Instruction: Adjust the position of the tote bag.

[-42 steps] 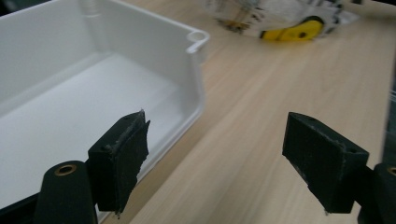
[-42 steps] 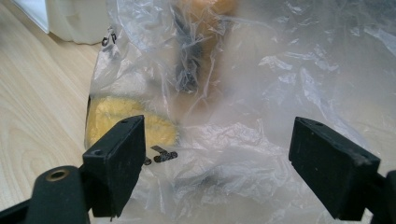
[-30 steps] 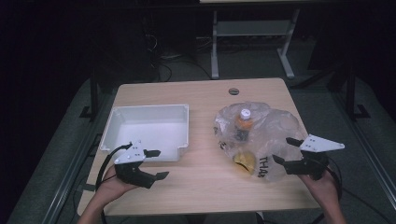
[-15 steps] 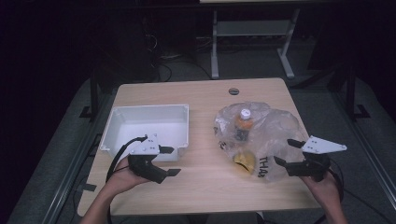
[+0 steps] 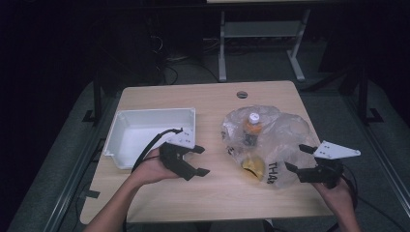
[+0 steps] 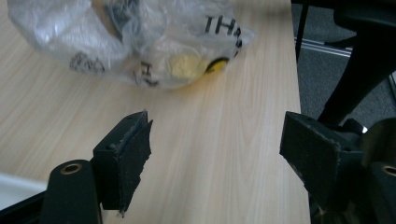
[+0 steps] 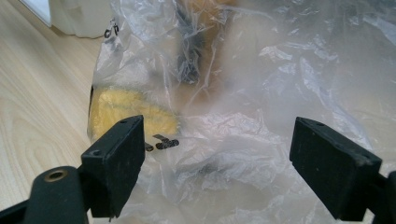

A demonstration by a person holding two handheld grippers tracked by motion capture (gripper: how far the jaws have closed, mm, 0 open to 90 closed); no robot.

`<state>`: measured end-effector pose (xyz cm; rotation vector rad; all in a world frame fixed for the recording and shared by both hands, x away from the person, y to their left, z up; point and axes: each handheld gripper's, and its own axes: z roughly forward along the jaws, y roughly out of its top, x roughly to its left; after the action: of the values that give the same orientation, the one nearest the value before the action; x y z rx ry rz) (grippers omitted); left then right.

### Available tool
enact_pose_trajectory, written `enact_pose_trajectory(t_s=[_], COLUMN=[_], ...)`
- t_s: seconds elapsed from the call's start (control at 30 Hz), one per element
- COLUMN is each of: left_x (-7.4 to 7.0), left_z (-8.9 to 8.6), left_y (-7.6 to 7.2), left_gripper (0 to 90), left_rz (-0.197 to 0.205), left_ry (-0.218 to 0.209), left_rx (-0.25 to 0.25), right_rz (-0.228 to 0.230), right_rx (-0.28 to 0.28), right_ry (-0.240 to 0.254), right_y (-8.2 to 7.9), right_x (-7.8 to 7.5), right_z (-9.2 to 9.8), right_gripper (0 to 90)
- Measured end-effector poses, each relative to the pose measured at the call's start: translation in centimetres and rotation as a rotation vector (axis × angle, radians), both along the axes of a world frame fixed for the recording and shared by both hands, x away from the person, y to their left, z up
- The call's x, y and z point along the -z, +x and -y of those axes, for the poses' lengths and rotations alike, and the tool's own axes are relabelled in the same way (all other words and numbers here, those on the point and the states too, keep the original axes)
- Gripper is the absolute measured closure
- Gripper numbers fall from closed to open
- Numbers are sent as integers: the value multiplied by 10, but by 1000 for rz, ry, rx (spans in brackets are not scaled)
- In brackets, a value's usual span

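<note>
Plastic bag lies on the right half of the table, with a bottle and a yellow item inside. Within the last second the left hand-held gripper has moved from beside the white tray toward the bag, jaws spread and empty. The right hand-held gripper waits at the bag's edge, also spread. Probably both will seize the bag next.

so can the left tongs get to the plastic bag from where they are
Probably yes: the left tongs are open and face the plastic bag, with only bare table between them.
</note>
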<state>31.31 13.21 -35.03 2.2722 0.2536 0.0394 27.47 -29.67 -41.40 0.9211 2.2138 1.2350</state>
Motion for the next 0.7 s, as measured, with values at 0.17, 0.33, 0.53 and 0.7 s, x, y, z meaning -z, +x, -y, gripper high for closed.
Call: enact_pose_trajectory(t_s=[0.17, 0.33, 0.53, 0.7], left_x=[-8, -13, -16, -16], left_z=[24, 48, 73, 89], left_y=[10, 22, 41, 58], left_gripper=[232, 232, 248, 271], left_rz=[6, 19, 35, 70], left_ry=[15, 38, 82, 113], left_rx=[31, 54, 66, 23], right_rz=[5, 22, 20, 35], right_rx=[5, 10, 15, 17], right_ry=[6, 9, 7, -3], right_y=[0, -2, -2, -3], right_x=[-1, -4, -4, -6], right_z=[4, 6, 8, 9], right_gripper=[180, 186, 189, 201])
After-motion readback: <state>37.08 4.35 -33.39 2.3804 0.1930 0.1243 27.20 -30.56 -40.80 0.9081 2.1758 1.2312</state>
